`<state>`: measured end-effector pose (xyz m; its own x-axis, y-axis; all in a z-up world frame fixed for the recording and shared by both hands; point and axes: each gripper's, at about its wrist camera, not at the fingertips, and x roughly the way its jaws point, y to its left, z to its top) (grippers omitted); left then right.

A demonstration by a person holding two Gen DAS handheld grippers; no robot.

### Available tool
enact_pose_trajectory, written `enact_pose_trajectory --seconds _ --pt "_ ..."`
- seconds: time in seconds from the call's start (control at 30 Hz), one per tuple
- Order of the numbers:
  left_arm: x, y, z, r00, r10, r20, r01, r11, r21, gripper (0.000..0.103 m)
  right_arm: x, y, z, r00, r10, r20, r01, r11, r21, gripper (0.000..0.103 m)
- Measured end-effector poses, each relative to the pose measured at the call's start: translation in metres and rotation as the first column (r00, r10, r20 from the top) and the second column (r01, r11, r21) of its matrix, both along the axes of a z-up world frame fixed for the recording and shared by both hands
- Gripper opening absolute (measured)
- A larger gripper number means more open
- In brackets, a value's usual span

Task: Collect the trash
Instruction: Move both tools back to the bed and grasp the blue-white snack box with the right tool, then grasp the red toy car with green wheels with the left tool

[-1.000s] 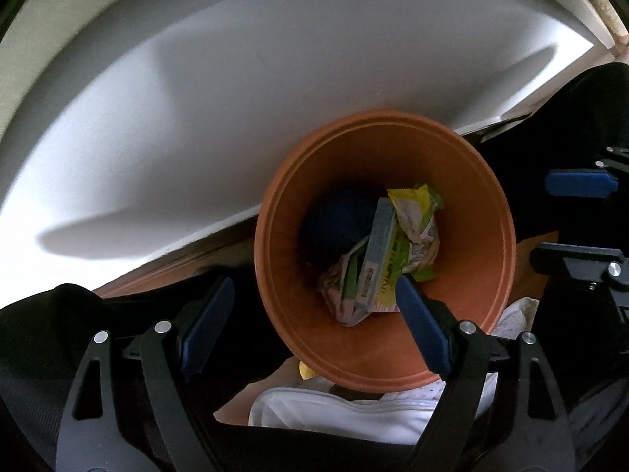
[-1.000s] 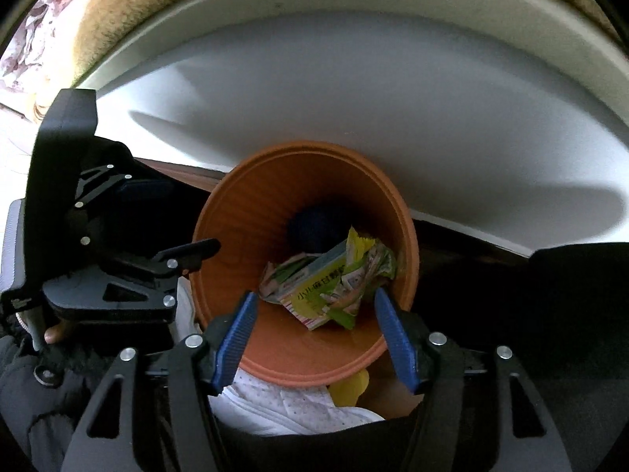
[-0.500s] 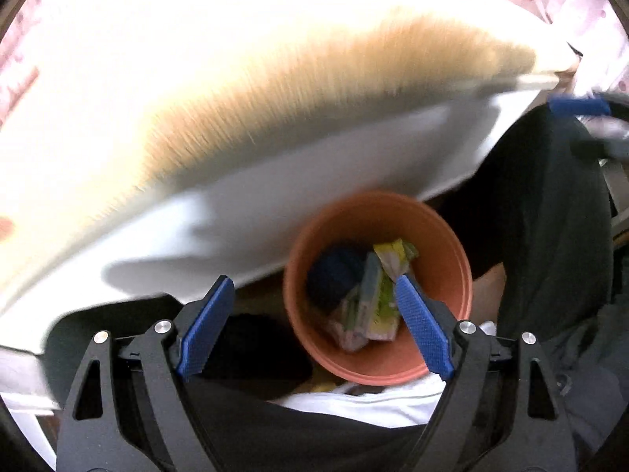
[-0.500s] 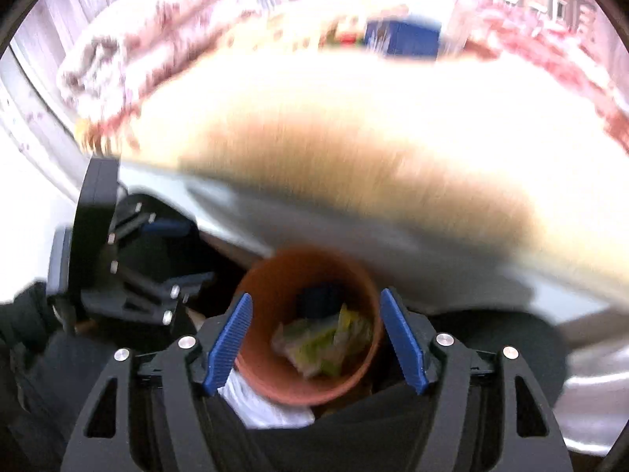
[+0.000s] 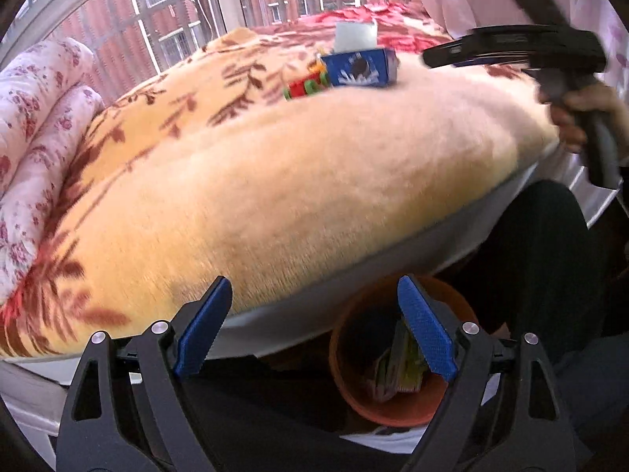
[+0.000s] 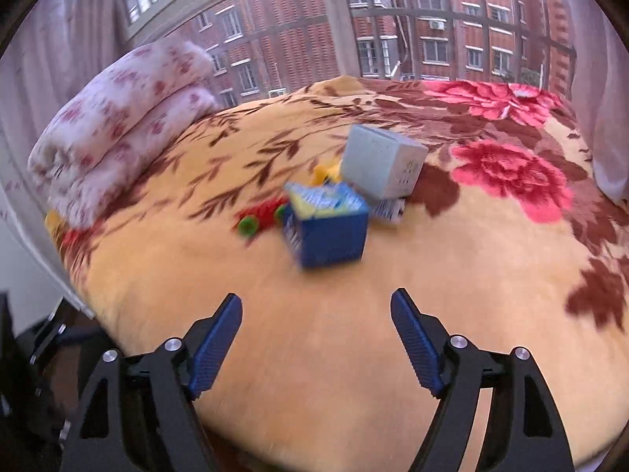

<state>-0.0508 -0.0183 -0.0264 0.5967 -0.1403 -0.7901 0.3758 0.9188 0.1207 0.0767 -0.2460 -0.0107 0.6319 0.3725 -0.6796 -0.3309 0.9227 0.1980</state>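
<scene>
The blue box (image 6: 328,232) lies on the bed (image 6: 393,334) beside a grey box (image 6: 383,161) and a red toy (image 6: 263,216), while wrappers (image 5: 397,369) sit in the orange bin (image 5: 393,409) on the floor by the bed's edge. The right gripper (image 6: 316,338) tilts down over the blanket toward the blue box, its fingers just spreading and empty. The left gripper (image 5: 314,330) angles down over the bin, fingers wide apart and empty; the person's right hand (image 5: 582,114) grips its handle at the bed's far corner.
</scene>
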Motion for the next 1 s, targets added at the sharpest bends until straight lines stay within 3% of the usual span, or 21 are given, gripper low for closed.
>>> enact_pose_trajectory --seconds 0.2,0.43,0.53,0.57,0.63,1.0 --pt "0.012 0.001 -0.005 1.0 0.029 -0.012 -0.029 0.999 -0.017 0.088 0.049 0.012 -0.015 1.0 0.007 -0.024 -0.007 1.0 0.003 0.078" --pt "0.016 0.004 -0.01 0.998 0.046 -0.033 -0.047 0.998 -0.038 0.088 0.076 0.026 -0.025 0.999 0.036 -0.037 -0.036 0.999 -0.024 0.079" --pt "0.018 0.004 -0.011 0.998 0.05 -0.04 -0.052 0.998 -0.046 0.088 0.086 0.035 -0.029 0.996 0.059 -0.059 -0.061 0.998 -0.023 0.07" --pt "0.018 0.004 -0.011 0.998 0.051 -0.042 -0.053 0.997 -0.049 0.088 0.088 0.039 -0.031 0.995 0.071 -0.073 -0.072 0.997 -0.021 0.062" --pt "0.019 0.004 -0.012 0.997 0.056 -0.045 -0.058 0.997 -0.054 0.088 0.093 0.045 -0.037 0.992 0.082 -0.097 -0.085 0.996 -0.023 0.059" --pt "0.051 0.002 0.005 0.997 0.065 -0.028 -0.068 0.991 -0.115 0.088 0.048 0.016 -0.021 1.0 0.012 -0.004 -0.012 1.0 0.027 0.054"
